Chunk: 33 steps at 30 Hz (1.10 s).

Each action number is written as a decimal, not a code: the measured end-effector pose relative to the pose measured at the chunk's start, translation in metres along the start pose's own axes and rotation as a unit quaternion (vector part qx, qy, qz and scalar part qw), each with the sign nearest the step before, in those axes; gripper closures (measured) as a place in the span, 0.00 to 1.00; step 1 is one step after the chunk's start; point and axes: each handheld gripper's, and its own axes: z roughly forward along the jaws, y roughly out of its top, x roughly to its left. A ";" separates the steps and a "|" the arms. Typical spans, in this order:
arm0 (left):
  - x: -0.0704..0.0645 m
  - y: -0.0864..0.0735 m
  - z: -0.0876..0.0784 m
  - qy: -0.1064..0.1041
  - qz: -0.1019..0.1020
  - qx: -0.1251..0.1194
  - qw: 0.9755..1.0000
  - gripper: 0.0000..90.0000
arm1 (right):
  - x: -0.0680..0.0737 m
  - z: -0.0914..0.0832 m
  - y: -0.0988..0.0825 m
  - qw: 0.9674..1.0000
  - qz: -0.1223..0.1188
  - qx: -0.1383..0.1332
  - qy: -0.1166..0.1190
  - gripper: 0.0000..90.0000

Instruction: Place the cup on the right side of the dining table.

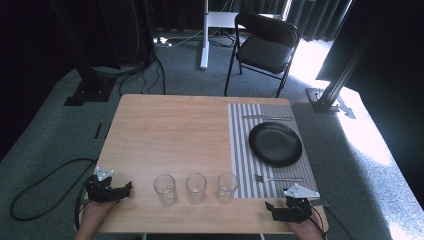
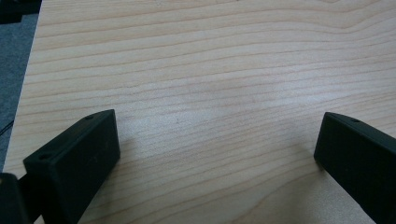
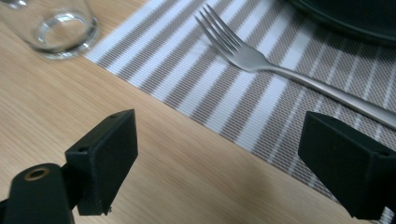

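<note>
Tongs sit parked at the near corners of the pale wooden desk [image 1: 165, 135] in the high view, the left tongs [image 1: 124, 190] ahead of my left hand [image 1: 95, 212] and the right tongs [image 1: 270, 209] ahead of my right hand [image 1: 302, 230]. I read that as a ready stance: both are empty and clear of the setting. Between the two tongs stand three clear drinking glasses [image 1: 196, 188] in a row, upright, the rightmost nearest the right tongs. Beyond the right tongs lies the grey-and-white striped woven placemat [image 1: 240, 150], carrying a round black plate [image 1: 275, 144] with a silver metal fork [image 1: 278, 178] on its near side and a second piece of silver cutlery [image 1: 267, 118] on the far side.

In the left gripper view, the left tongs [image 2: 217, 144] gape wide over bare wood, holding nothing.

In the right gripper view, the right tongs [image 3: 219, 149] are likewise spread wide and empty. The fork [image 3: 261, 63] lies just ahead of them on the placemat [image 3: 196, 88], tines toward the nearest glass [image 3: 58, 30], with the plate's rim [image 3: 345, 18] behind. I judge the fork their likeliest first pick, lying flat and unobstructed.
</note>
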 end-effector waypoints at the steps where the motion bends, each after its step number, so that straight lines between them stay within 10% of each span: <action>1: 0.000 0.000 0.000 0.000 0.000 0.000 1.000 0.01 | 0.002 0.000 0.001 1.000 -0.002 -0.001 0.004 0.13; 33: 0.000 0.000 0.000 0.000 0.000 0.001 1.000 0.01 | 0.046 0.003 0.034 0.993 -0.058 -0.047 0.089 0.13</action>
